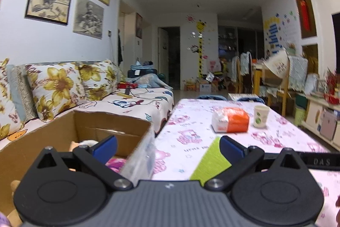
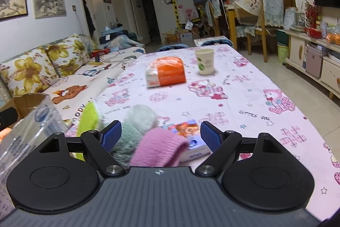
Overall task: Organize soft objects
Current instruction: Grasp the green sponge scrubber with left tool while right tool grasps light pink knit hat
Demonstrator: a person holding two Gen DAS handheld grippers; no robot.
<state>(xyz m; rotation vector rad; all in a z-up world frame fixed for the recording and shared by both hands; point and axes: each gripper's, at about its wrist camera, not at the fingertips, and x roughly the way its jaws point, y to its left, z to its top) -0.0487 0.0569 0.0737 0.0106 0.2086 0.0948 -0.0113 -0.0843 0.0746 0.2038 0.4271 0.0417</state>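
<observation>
Across the middle of both views a table (image 1: pixel 286 131) is spread with a pink cartoon-print cloth, and a sofa (image 1: pixel 131 103) with yellow-flowered cushions is seen along the left. At lower left of the left wrist view a cardboard box (image 1: pixel 110 120) stands open, with pale and pink soft items glimpsed inside behind the gripper; in the right wrist view only a corner of the box (image 2: pixel 27 103) is shown at the left edge. A clear plastic bag (image 2: pixel 31 133), draped beside the box, fills the lower left of the right wrist view.

Near the centre of the table an orange and white tissue pack (image 2: pixel 165 72) lies just left of a paper cup (image 2: pixel 204 61); both are also visible, blurred, in the left wrist view.

Only the right wrist view shows the soft things at lower centre: a fuzzy grey-green item (image 2: pixel 136 124) touching a pink knitted item (image 2: pixel 159 146), which overlaps a small printed packet (image 2: pixel 191 142). A lime-green patch (image 2: pixel 90 118) lies to their left.

The right gripper (image 2: pixel 160 134) is held apart around these items, gripping nothing. The left gripper (image 1: pixel 167 147) is also spread wide and empty, straddling the box's edge.
</observation>
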